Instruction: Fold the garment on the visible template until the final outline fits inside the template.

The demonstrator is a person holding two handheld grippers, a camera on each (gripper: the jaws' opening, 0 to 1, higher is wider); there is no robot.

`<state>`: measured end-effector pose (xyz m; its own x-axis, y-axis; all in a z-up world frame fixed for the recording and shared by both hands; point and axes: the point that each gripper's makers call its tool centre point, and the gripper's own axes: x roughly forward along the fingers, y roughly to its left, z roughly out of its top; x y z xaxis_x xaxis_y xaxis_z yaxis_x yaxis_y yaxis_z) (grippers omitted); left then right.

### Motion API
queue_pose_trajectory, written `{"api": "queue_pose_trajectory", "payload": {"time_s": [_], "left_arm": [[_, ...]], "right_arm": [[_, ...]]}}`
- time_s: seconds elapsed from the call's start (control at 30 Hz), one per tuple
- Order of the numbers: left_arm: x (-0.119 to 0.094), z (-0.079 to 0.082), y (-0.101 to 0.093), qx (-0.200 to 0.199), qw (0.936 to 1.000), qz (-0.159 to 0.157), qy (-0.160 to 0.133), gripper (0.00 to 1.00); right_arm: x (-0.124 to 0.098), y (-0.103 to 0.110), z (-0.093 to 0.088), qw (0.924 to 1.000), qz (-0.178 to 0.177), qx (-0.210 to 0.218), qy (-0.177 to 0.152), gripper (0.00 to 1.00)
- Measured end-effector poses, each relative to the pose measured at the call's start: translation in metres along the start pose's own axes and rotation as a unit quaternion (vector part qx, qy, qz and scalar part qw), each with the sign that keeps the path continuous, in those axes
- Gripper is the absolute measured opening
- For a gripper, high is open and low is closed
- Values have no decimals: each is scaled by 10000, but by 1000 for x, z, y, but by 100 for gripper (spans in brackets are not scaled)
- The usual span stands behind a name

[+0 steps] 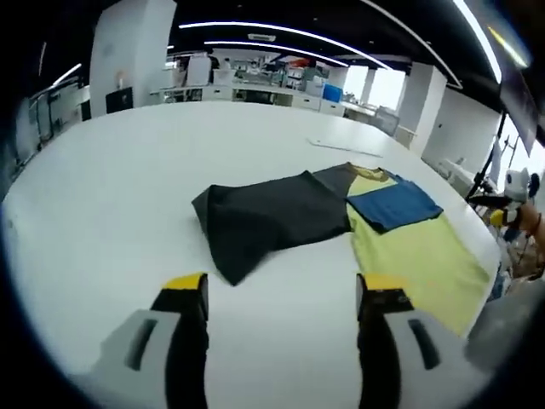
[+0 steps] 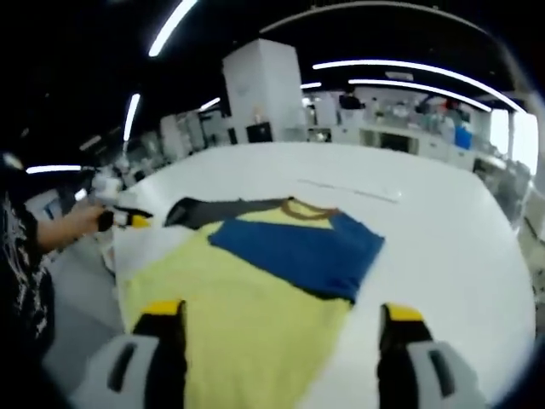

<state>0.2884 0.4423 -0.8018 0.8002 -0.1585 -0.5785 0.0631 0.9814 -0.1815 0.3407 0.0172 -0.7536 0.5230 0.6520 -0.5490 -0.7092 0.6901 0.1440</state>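
A garment lies flat on the white table (image 1: 111, 196). Its body is yellow (image 1: 409, 256), a blue sleeve (image 1: 393, 204) is folded across it, and a dark grey part (image 1: 264, 217) spreads out to the left. The right gripper view shows the same garment close up: yellow body (image 2: 230, 315), blue sleeve (image 2: 302, 247), brown collar (image 2: 308, 209), dark part (image 2: 213, 211) at the far side. My left gripper (image 1: 285, 290) is open above bare table, short of the dark part. My right gripper (image 2: 281, 313) is open over the yellow body, holding nothing.
A thin pale strip (image 1: 345, 146) lies on the table beyond the garment, also seen as a strip (image 2: 349, 192). The table edge (image 1: 477, 256) runs close along the yellow side. A hand with the other gripper (image 2: 119, 217) is at the left. Benches and shelves stand behind.
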Motion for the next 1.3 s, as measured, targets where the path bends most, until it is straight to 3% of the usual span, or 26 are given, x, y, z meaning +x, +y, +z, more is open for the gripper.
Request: {"api": "queue_pose_trajectory", "payload": {"time_s": [0.2, 0.43, 0.63, 1.13, 1.27, 1.3], "left_arm": [[10, -1, 15, -55, 9999, 102, -28, 51], [23, -3, 28, -116, 9995, 285, -21, 37], [26, -7, 35, -477, 9981, 392, -63, 23], [34, -8, 45, -424, 9967, 687, 38, 17], [36, -12, 45, -445, 9967, 658, 141, 0], [35, -10, 45, -447, 9968, 659, 101, 0]], "right_arm": [[-9, 15, 6, 9998, 116, -46, -123, 97], [-13, 19, 8, 9997, 84, 37, -216, 95], [-14, 16, 7, 9997, -9, 93, -242, 93], [-15, 16, -2, 9998, -132, 59, -116, 90], [-16, 15, -1, 9997, -177, 75, -123, 88], [-16, 15, -2, 9998, -175, 71, -118, 88]]}}
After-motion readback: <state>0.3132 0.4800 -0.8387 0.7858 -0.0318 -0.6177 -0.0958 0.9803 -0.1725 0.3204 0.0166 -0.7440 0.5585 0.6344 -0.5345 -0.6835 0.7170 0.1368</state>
